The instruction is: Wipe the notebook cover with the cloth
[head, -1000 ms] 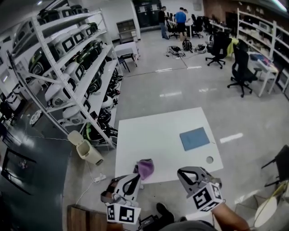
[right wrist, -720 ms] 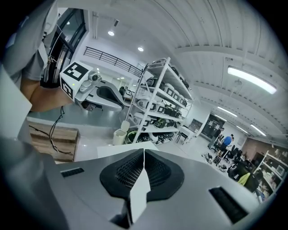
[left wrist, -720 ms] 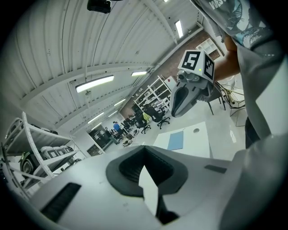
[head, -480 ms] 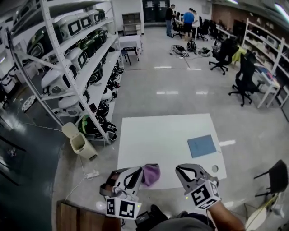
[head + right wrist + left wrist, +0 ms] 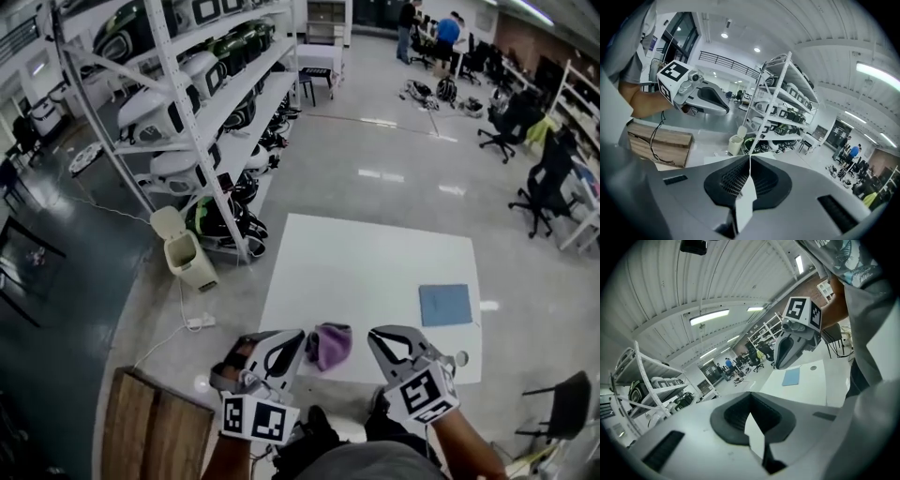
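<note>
Head view: purple cloth (image 5: 328, 345) lies on the worktop (image 5: 375, 262) between left gripper (image 5: 298, 337) and right gripper (image 5: 374, 335), fingers of both pressed together, empty; notebook (image 5: 444, 304) well apart.

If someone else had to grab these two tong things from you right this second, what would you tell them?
Left gripper: jaws together, nothing in them.
Right gripper: jaws together, also empty.
The purple cloth lies bunched at the near edge of the white table, between the two grippers.
The blue notebook lies flat and closed toward the table's right side, apart from the cloth.
Done: nothing yet; the cloth is not picked up.
Left: open a gripper, take the cloth, carry it to the notebook and wipe its cover.
</note>
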Demonstrator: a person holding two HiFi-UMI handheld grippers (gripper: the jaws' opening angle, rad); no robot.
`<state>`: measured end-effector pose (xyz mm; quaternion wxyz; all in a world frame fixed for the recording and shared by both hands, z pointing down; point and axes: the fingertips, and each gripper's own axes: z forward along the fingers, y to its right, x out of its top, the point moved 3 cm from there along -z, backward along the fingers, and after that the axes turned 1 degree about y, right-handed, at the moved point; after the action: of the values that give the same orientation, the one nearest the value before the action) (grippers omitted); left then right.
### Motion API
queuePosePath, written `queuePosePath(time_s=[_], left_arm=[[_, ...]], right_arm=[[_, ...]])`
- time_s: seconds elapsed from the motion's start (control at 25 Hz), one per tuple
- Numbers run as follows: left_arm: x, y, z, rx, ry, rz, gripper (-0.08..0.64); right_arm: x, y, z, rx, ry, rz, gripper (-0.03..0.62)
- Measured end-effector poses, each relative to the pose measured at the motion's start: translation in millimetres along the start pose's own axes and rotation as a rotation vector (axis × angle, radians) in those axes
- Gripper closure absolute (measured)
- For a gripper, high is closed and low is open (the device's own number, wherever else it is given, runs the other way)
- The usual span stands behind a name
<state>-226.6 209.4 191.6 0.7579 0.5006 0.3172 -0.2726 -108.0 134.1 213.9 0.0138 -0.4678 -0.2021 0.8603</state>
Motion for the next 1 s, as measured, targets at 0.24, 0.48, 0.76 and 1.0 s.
queuePosePath(time_s=[0.24, 0.48, 0.76, 1.0], left_arm=[[-15, 6, -2, 0.041, -0.079, -0.050, 0.560], [-42, 19, 5, 0.046, -0.166, -0.106, 0.560], [-76, 46, 16, 0.041, -0.227, -0.181, 0.560], [-104, 71, 26, 0.021, -0.261, -0.247, 0.560]], right_arm=[[-13, -7, 31, 0.129, 0.000, 0.026, 0.560], [-42, -17, 74, 0.271, -0.025, 0.081, 0.560], [-80, -49, 119, 0.418, -0.064, 0.081, 0.509], [-120, -79, 156, 0.520, -0.125, 0.081, 0.424]])
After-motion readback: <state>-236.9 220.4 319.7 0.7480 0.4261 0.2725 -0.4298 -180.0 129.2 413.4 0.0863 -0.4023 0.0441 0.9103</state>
